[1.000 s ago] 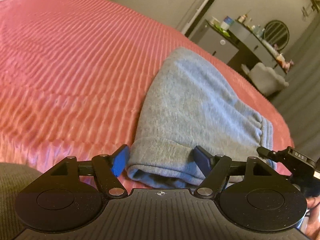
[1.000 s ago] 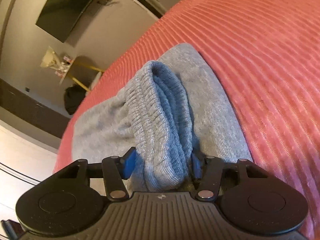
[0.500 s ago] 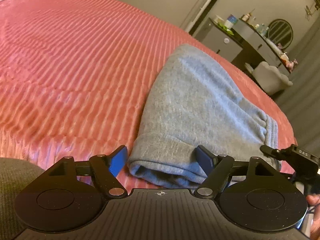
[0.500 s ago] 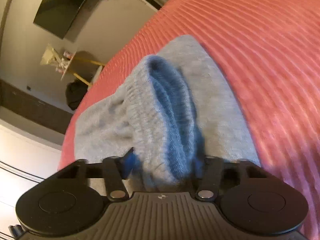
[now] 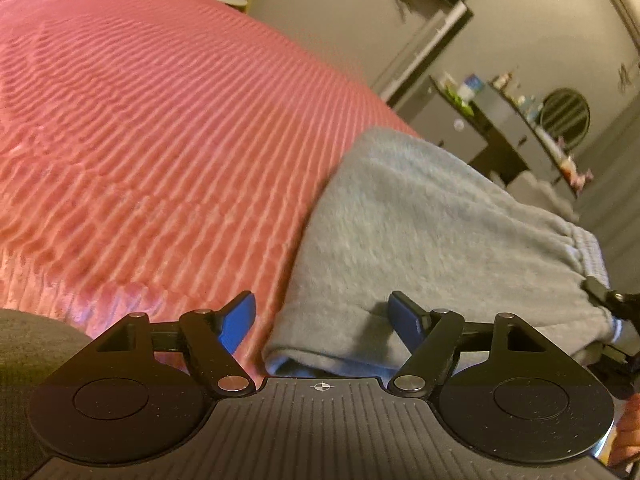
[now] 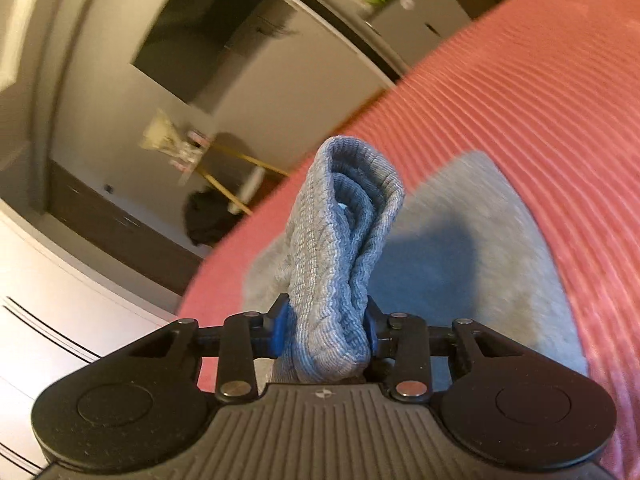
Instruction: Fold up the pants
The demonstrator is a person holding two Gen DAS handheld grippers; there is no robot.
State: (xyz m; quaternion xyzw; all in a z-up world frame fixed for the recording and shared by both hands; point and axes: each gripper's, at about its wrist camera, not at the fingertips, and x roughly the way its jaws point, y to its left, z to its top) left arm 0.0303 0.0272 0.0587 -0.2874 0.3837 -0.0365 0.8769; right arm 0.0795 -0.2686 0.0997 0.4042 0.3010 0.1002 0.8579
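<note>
While left tool [image 5: 322, 320] gapes, right tool [image 6: 325, 330] pinches pants [image 6: 340, 264].

Right gripper [image 6: 325, 330] jaws have just been closing, now clamped on ribbed waistband of folded grey knit pants [image 6: 340, 248]; waistband raised off ribbed pink bedspread [image 6: 540, 92].

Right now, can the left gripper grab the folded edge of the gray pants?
Probably yes. The left gripper is open, its fingers either side of the pants' near fold, nothing in between.
</note>
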